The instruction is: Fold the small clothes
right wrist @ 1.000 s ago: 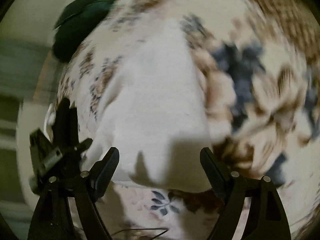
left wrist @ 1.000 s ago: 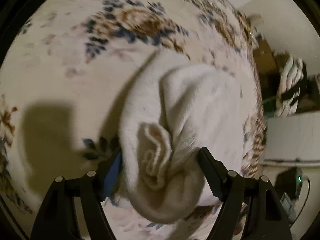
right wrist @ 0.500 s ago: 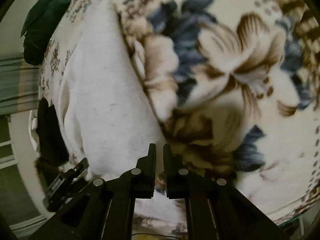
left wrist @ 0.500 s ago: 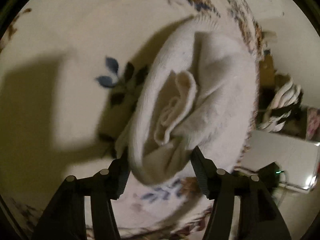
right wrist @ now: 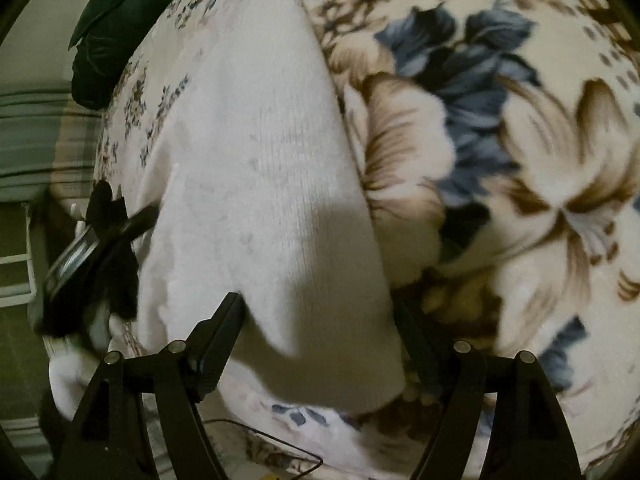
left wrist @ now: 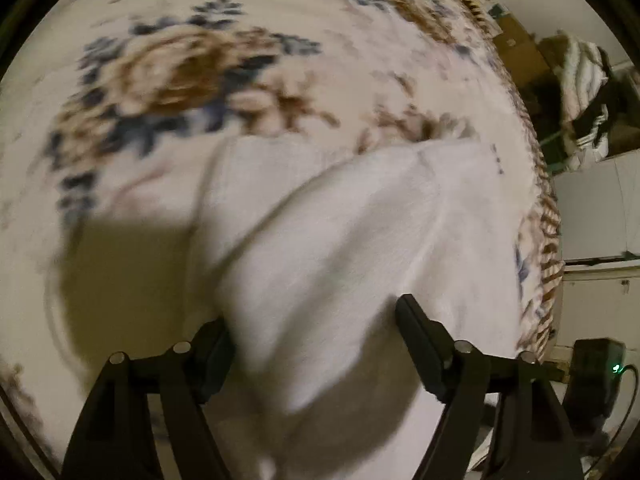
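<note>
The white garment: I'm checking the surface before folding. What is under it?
The white garment lies on a floral blanket, whose print shows all around it. The blanket directly beneath, and anything between, is covered.

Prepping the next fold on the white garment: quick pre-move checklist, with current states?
1. Right gripper jaws apart, just reopened: ok.
2. Left gripper jaws apart, just reopened; pads gripping cloth: cannot tell.
3. White garment lying on the floral blanket: ok.
4. Garment flat: not ok, a flap is doubled over.
5. Left view sharp enough to aim: not ok, blurred.
</note>
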A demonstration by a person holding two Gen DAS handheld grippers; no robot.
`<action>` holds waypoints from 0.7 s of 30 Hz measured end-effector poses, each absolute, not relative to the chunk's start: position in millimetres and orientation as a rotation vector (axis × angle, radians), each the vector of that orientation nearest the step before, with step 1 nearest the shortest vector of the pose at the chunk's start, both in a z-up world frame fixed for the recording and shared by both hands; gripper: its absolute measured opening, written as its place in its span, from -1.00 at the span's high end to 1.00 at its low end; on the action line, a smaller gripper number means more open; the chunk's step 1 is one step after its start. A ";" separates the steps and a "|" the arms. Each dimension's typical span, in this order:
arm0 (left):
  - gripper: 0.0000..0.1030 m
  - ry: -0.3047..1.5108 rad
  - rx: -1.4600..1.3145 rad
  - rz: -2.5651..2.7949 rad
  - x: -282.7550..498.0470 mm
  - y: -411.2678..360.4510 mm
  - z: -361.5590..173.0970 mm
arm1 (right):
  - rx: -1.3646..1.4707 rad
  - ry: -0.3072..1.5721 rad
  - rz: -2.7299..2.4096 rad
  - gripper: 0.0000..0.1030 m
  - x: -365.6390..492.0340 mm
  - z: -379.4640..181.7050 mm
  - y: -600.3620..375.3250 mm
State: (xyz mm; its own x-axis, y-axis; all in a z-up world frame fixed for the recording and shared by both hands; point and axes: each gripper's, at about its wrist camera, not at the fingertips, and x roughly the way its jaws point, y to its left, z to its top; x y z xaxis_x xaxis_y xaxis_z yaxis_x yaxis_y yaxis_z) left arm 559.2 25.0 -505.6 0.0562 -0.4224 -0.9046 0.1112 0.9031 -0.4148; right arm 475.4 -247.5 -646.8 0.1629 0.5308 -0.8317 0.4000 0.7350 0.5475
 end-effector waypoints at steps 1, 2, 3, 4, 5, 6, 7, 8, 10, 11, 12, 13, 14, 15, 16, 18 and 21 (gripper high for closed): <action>-0.19 1.461 -0.316 -0.459 559.2 24.4 -502.0 | 0.816 1.455 0.106 -0.54 476.4 -650.3 -245.5; 0.37 1.448 -0.395 -0.521 557.5 25.0 -495.4 | 0.822 1.456 0.101 -0.54 476.7 -652.6 -246.3; 0.66 1.439 -0.499 -0.592 555.2 27.0 -487.1 | 0.829 1.453 0.099 -0.54 476.6 -654.5 -247.8; 0.72 1.427 -0.607 -0.647 552.7 31.2 -481.8 | 0.840 1.449 0.103 -0.54 476.3 -655.7 -250.3; 0.70 1.420 -0.775 -0.706 549.3 39.5 -481.2 | 0.846 1.447 0.106 -0.54 475.7 -657.1 -251.9; 0.70 1.428 -0.875 -0.708 548.3 47.4 -486.6 | 0.853 1.445 0.111 -0.54 475.0 -658.6 -253.9; 0.69 1.436 -0.956 -0.678 550.2 57.8 -495.8 | 0.858 1.445 0.111 -0.54 474.0 -660.0 -255.9; 0.65 1.445 -0.992 -0.623 551.5 68.5 -507.3 | 0.862 1.446 0.112 -0.54 473.6 -661.0 -257.3; 0.56 1.485 -0.942 -0.434 553.9 97.4 -529.5 | 0.868 1.452 0.114 -0.54 473.8 -661.4 -258.5; 0.48 1.497 -0.940 -0.371 554.8 114.0 -538.2 | 0.867 1.455 0.116 -0.54 474.5 -660.3 -258.5; 0.46 1.500 -0.954 -0.352 554.8 120.4 -540.2 | 0.867 1.456 0.122 -0.54 473.7 -660.0 -261.0; 0.34 1.490 -0.972 -0.350 554.9 126.6 -536.2 | 0.865 1.457 0.129 -0.54 475.4 -658.6 -259.6; 0.00 1.468 -0.960 -0.365 555.8 129.1 -526.3 | 0.859 1.458 0.135 -0.54 476.8 -656.6 -259.7; -0.24 1.448 -0.926 -0.376 557.2 129.1 -516.1 | 0.846 1.457 0.138 -0.54 480.3 -653.6 -258.2; -0.57 1.431 -0.876 -0.382 558.8 127.0 -505.1 | 0.833 1.455 0.137 -0.54 481.7 -652.0 -258.5; -0.58 1.399 -0.739 -0.406 567.3 114.7 -481.4 | 0.822 1.454 0.130 -0.54 483.9 -651.5 -260.0; -0.61 1.413 -0.552 -0.439 583.0 88.1 -474.9 | 0.839 1.449 0.126 -0.54 485.8 -650.9 -265.1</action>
